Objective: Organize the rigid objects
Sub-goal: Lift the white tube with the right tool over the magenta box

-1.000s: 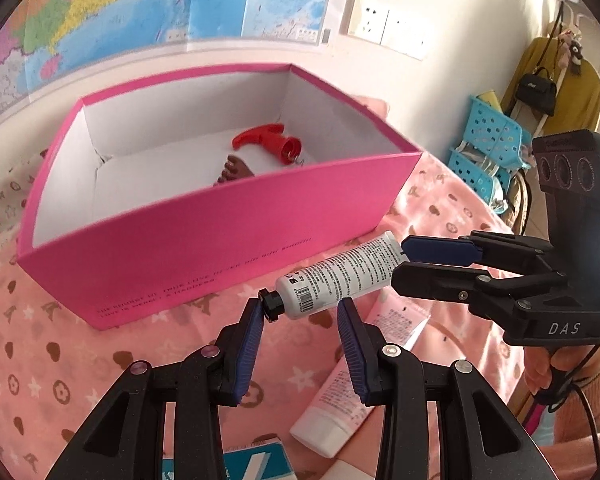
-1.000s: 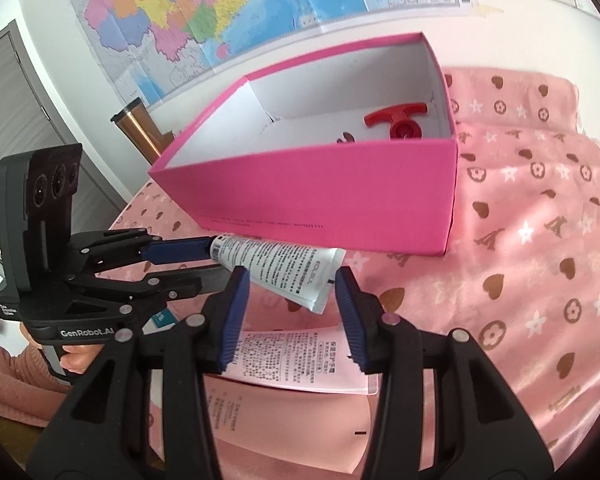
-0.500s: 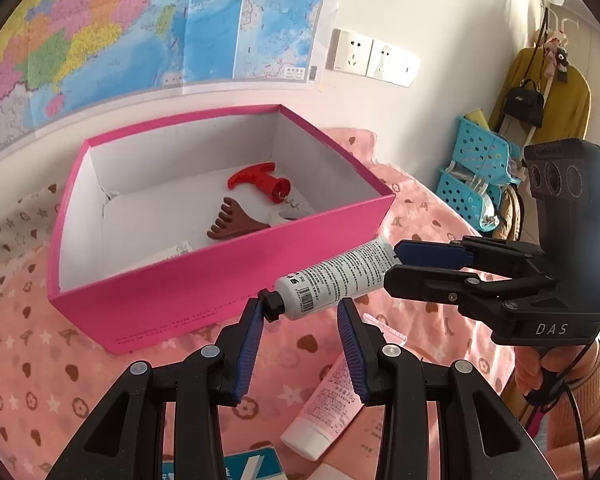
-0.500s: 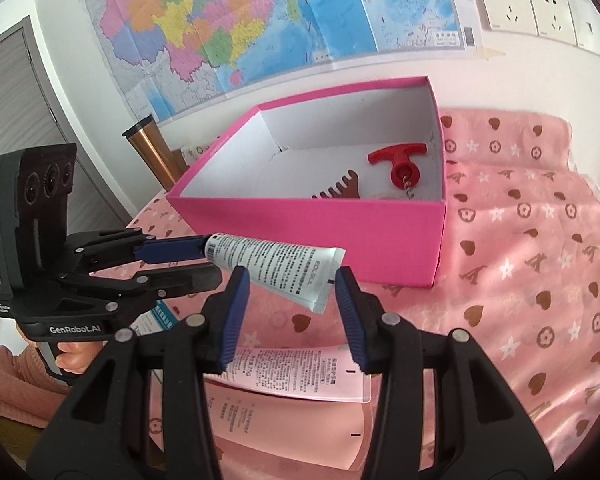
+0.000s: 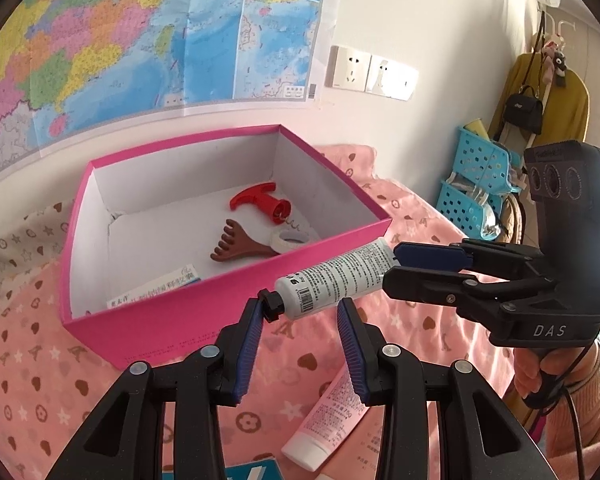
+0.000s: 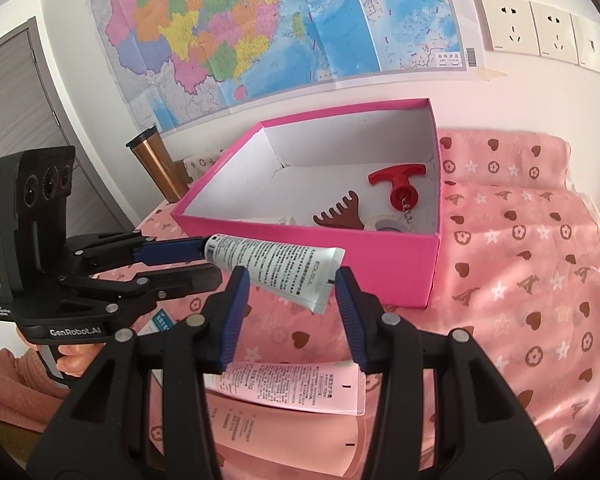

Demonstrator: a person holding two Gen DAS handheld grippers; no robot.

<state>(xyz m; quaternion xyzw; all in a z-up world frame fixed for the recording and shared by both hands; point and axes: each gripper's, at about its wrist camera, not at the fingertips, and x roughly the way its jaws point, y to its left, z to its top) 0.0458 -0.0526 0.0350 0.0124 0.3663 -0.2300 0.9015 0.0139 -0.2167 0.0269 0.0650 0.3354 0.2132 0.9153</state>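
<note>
Pink cloth [image 5: 40,380], tube [image 5: 336,278] ends hidden, prob. both claws gripping

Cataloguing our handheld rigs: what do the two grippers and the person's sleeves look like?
Both grippers are black, with blue ribbed pads on the fingers and three round lenses on the body. The right gripper reads DAS and trails a black cable; the left gripper reads GenRobot.AI. Sleeves are peach knit.

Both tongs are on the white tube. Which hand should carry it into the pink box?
Right, probably. The right tongs clamp the tube by its wide flat end, with the box open straight ahead of them. The left tongs pinch only the small black cap, a weaker hold for carrying alone.
</note>
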